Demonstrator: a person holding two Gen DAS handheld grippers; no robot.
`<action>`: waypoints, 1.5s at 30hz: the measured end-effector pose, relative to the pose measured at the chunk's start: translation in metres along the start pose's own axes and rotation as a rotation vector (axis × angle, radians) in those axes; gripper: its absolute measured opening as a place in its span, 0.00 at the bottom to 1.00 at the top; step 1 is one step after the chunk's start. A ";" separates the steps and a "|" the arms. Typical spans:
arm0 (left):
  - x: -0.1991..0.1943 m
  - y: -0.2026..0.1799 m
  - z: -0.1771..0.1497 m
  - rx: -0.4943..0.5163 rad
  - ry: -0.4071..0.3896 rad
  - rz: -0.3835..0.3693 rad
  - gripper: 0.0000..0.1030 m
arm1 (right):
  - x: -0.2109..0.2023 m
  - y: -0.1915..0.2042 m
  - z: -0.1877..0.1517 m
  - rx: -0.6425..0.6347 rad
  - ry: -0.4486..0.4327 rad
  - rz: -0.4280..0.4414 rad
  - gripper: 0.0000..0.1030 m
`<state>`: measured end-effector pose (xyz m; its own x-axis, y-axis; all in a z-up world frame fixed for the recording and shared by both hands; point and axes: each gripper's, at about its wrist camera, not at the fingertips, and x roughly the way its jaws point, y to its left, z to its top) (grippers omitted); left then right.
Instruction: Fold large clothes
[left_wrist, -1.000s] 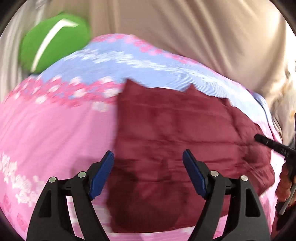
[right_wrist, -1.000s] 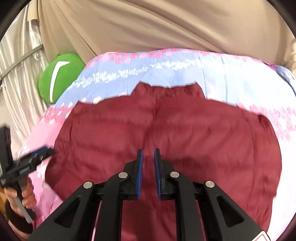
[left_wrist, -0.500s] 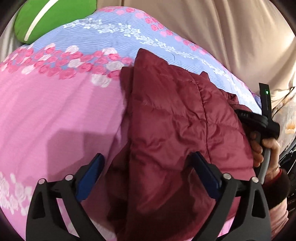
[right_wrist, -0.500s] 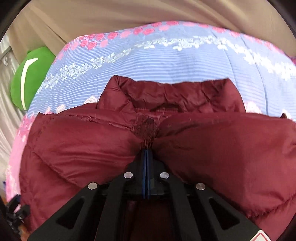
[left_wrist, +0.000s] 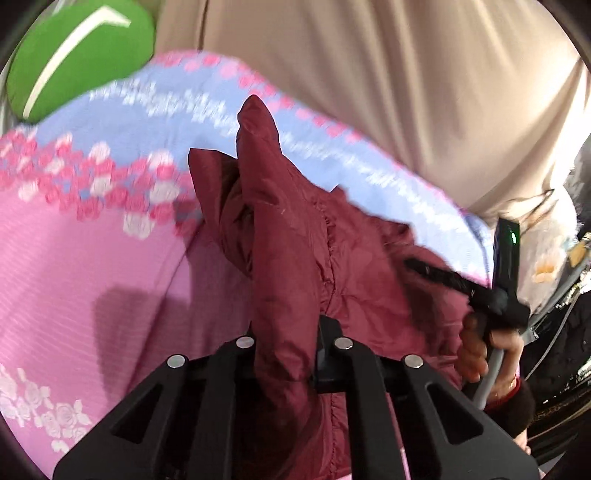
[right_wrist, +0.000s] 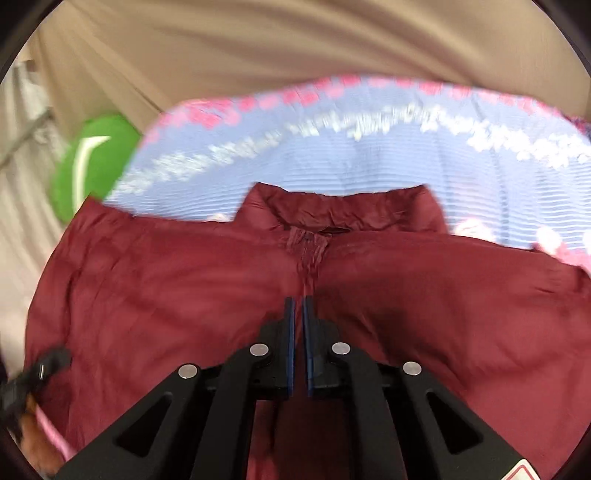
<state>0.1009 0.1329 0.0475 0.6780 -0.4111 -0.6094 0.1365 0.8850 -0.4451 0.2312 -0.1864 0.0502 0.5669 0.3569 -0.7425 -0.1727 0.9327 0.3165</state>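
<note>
A dark red puffer jacket (left_wrist: 295, 240) lies on the pink and blue flowered bedspread (left_wrist: 92, 277). My left gripper (left_wrist: 288, 332) is closing on a raised fold of the jacket's side, and the fabric is pinched between its fingers. In the right wrist view the jacket (right_wrist: 147, 295) lies spread with its collar at the far side. My right gripper (right_wrist: 299, 314) sits at the front seam below the collar. Its jaws are opening by a narrow slit, with puckered fabric still drawn into the tips. The right gripper (left_wrist: 443, 273) and the hand holding it show at the jacket's right.
A green cushion (left_wrist: 74, 55) lies at the bed's far left corner. Beige curtain (left_wrist: 369, 74) hangs behind the bed. Cluttered things stand off the bed's right edge (left_wrist: 554, 258). The left gripper (right_wrist: 37, 373) shows blurred at the lower left.
My left jaws went from wide open to closed on the jacket's side fold and lifted it. My right gripper pulled back from the collar, and a thin gap opened between its pads.
</note>
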 end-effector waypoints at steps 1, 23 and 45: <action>-0.007 -0.006 0.001 0.010 -0.010 -0.007 0.09 | -0.010 -0.003 -0.006 -0.006 0.010 0.017 0.06; 0.006 -0.181 -0.018 0.287 -0.047 -0.134 0.08 | -0.011 -0.045 -0.033 0.060 0.063 0.214 0.01; 0.119 -0.284 -0.055 0.363 0.105 -0.132 0.08 | -0.044 -0.158 -0.057 0.199 -0.009 0.164 0.00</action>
<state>0.1031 -0.1796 0.0649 0.5624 -0.5300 -0.6347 0.4767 0.8350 -0.2748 0.1879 -0.3461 -0.0004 0.5518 0.5013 -0.6664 -0.1012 0.8335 0.5432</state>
